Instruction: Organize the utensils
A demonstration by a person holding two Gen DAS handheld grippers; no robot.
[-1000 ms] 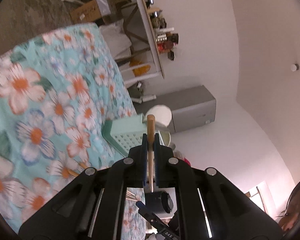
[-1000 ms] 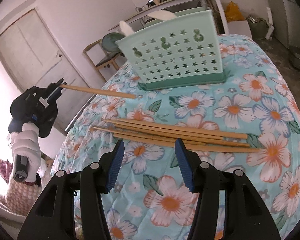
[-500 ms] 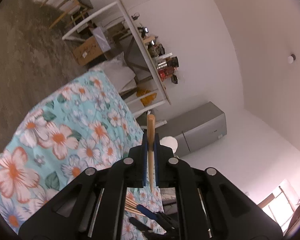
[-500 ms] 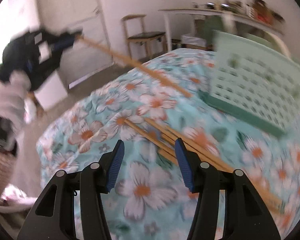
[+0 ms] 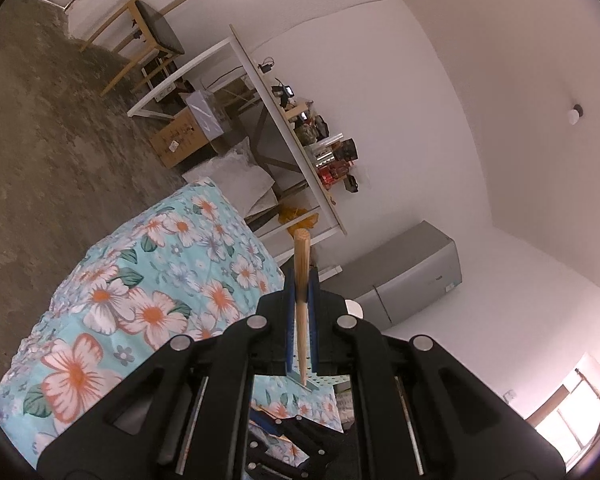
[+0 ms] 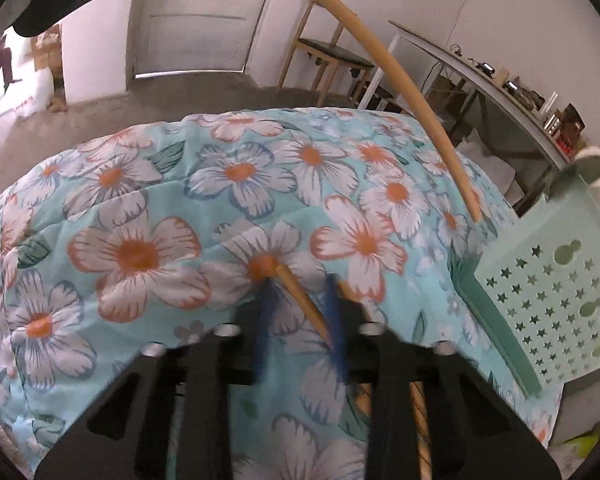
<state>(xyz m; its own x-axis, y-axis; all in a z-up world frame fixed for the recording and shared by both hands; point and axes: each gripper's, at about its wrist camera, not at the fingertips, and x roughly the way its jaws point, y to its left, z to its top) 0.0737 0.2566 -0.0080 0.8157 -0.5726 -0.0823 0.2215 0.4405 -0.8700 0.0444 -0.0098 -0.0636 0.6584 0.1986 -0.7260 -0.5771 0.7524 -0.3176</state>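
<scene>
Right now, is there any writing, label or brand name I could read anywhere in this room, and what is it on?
Nothing here reads clearly.
Cardboard box on the floor: dark print and a small white sticker, too small to read.
Grey refrigerator: a small dark mark near its edge, illegible.
White sack by the doorway: red lettering, too blurred.
Red packages on the side table: labels unreadable.

Soft, even daylight fills both views, and the white walls read faintly pink. In the left wrist view a window (image 5: 568, 420) at the lower right is blown out to glare. The right wrist view is smeared by motion: the right gripper (image 6: 300, 316) and its blue pads blur (the flowered cloth (image 6: 140, 256) stays fairly crisp). Fisheye bending curves straight lines, with dark vignetted corners.
</scene>
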